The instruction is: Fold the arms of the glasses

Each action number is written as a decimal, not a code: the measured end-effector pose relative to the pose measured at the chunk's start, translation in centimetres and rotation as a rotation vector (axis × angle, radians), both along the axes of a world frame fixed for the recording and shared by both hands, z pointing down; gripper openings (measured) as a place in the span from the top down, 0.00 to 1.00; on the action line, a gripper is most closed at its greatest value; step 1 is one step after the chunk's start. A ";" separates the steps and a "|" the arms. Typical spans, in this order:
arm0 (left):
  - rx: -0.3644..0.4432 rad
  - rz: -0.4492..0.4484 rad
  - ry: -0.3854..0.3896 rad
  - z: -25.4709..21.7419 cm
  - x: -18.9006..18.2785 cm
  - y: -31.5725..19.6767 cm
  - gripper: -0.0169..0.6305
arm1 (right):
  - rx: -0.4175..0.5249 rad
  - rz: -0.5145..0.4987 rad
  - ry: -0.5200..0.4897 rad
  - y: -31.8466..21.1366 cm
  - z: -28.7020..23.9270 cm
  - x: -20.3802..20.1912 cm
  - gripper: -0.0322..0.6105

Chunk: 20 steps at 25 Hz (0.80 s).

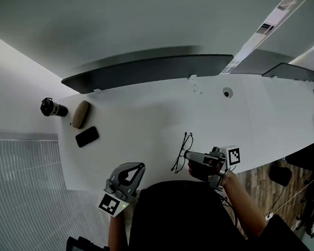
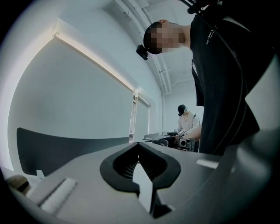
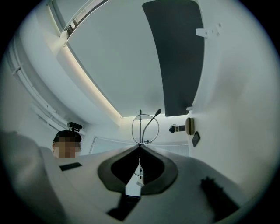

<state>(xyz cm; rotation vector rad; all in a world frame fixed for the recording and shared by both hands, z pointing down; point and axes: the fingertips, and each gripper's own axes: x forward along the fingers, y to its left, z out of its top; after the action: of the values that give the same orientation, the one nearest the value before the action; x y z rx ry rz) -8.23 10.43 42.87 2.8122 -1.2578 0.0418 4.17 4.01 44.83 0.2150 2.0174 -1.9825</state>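
The glasses (image 1: 183, 151) sit at the near side of the white desk (image 1: 147, 110), the right claw (image 1: 189, 155) clamped on their frame, while the left claw (image 1: 138, 167), jaws together and empty, hovers well apart.

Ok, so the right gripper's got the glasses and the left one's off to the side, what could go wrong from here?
1. The right gripper is shut on the thin wire frame of the glasses at one small spot, so they could twist or slip when an arm is pushed.
2. The left gripper is shut and empty, apart from the glasses, by the near edge of the table. If it comes in shut, it might knock the frame rather than fold an arm.
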 end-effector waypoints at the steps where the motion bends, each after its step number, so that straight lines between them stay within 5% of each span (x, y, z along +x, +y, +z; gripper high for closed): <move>1: 0.015 0.005 -0.003 -0.2 0.2 -0.1 0.96 | -0.001 0.001 -0.005 0.1 -0.2 0.0 0.93; 4: 0.057 0.026 -0.009 -0.7 0.9 -0.5 0.96 | 0.006 0.020 -0.009 0.1 -0.8 0.4 0.93; 9: -0.019 0.021 -0.045 -0.2 0.4 -0.8 0.96 | 0.031 0.023 -0.010 -0.5 -1.1 -0.1 0.93; 20: -0.057 -0.003 0.014 -0.2 0.6 -1.1 0.96 | 0.045 0.017 -0.023 -0.7 -1.9 -0.3 0.93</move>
<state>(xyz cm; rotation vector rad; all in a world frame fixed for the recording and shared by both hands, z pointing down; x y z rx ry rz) -7.63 9.33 42.63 2.7580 -1.2370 0.0575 3.83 3.34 42.91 0.2293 2.0445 -1.9167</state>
